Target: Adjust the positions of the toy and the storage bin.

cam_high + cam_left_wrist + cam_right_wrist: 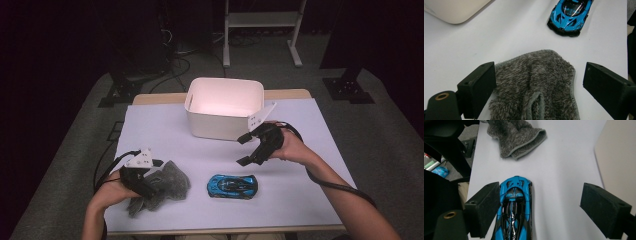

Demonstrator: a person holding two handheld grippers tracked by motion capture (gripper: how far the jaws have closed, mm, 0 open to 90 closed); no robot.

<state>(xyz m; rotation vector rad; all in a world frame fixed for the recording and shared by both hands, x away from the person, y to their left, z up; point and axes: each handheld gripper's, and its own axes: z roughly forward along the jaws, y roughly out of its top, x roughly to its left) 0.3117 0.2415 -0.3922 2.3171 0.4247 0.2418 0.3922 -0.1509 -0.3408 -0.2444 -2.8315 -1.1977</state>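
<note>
On the white worktop (165, 125) a cream plastic tub (224, 107) stands at the far middle, and nearer the person a grey fluffy cloth (162, 187) lies crumpled at the left with a blue toy sports car (232, 186) just to its right, the two close but not touching. The stretch of worktop between car and tub is bare, so nothing blocks the way there; beyond the far edge are dark stands, cables on the floor and a pale metal frame. No brand, label or lettering can be read on the tub, the cloth or the car. The left tool (145, 186) sits low over the cloth at the near left corner, the hand behind it with the forearm coming in from the bottom edge and the grey three-cornered plate on top; in the left gripper view its jaws stand wide, one at each side of the cloth's folded end, their pads not pressing on it. The right tool (246, 149) hangs in the air above the worktop between the car and the tub's near right corner, its jaws spread wide and empty, pointing left and down, the wrist bent and the cable trailing back along the forearm. In the right gripper view the car lies lengthwise below the jaws, close by one pad, apart from the other.
</note>
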